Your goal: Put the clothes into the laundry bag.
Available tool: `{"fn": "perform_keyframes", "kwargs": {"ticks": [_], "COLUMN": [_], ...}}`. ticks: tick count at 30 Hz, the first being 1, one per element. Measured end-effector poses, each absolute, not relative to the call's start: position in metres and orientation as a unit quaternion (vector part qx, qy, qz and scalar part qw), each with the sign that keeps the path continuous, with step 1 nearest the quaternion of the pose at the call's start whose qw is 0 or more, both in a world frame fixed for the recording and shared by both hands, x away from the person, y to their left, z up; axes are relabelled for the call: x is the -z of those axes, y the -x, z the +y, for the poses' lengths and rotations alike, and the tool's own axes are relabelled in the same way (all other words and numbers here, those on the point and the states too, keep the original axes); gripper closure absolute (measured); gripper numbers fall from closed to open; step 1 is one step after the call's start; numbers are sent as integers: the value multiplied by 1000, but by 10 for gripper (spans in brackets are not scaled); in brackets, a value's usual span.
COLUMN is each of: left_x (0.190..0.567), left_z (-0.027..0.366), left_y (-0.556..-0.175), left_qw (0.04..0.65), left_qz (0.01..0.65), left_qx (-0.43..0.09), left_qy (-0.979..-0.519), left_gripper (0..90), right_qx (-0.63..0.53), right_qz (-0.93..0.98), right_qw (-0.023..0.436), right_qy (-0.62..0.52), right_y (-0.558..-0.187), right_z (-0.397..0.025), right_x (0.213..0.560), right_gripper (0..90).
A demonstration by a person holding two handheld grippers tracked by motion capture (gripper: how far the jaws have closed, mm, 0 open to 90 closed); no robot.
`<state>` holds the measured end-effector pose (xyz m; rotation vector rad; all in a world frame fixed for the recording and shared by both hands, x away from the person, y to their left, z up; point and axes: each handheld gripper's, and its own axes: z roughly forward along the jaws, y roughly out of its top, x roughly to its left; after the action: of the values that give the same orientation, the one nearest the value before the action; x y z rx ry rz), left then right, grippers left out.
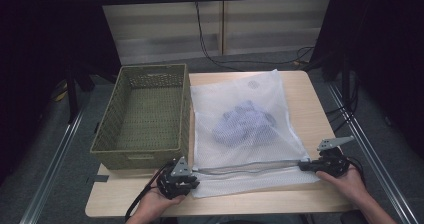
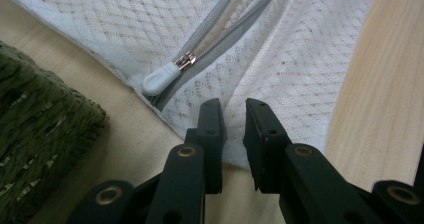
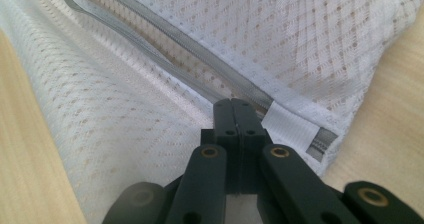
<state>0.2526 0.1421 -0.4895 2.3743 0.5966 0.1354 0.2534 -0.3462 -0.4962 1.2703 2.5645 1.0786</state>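
A white mesh bag (image 1: 250, 129) with bluish clothing (image 1: 244, 122) inside is lying flat on the wooden surface (image 1: 310, 96), just beside a green woven basket (image 1: 142, 114). The right hand-held gripper (image 3: 234, 106) is pinching the bag's zipper end, jaws fully closed. The left hand-held gripper (image 2: 232, 109) is hovering slightly open, gripping nothing, near the white zipper pull (image 2: 161, 78).
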Motion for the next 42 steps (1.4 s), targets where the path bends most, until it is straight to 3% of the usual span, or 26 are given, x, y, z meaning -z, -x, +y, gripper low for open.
{"fn": "perform_keyframes", "kwargs": {"ticks": [6,14,18,24,33,42], "left_x": [490,474,459,448,440,445], "left_z": [147,143,149,172,204,199], "left_y": [-254,-243,-236,-221,-207,-210], "left_qw": [342,403,452,489,543,530], "left_qz": [233,227,254,294,322,333], "left_qx": [-46,-58,-70,-104,-142,-154], "left_qy": [-909,-884,-852,-815,-763,-764], "left_gripper": [764,497,338,198,134,113], "right_qx": [-348,-416,-457,-527,-566,-555], "right_qz": [844,817,801,756,716,716], "right_qw": [43,57,63,93,120,127], "right_qy": [-406,-395,-382,-377,-391,-405], "right_y": [-251,-252,-247,-232,-202,-205], "right_z": [-340,-348,-346,-347,-356,-359], "right_x": [495,484,477,460,451,455], "right_gripper": [900,814,718,564,458,399]}}
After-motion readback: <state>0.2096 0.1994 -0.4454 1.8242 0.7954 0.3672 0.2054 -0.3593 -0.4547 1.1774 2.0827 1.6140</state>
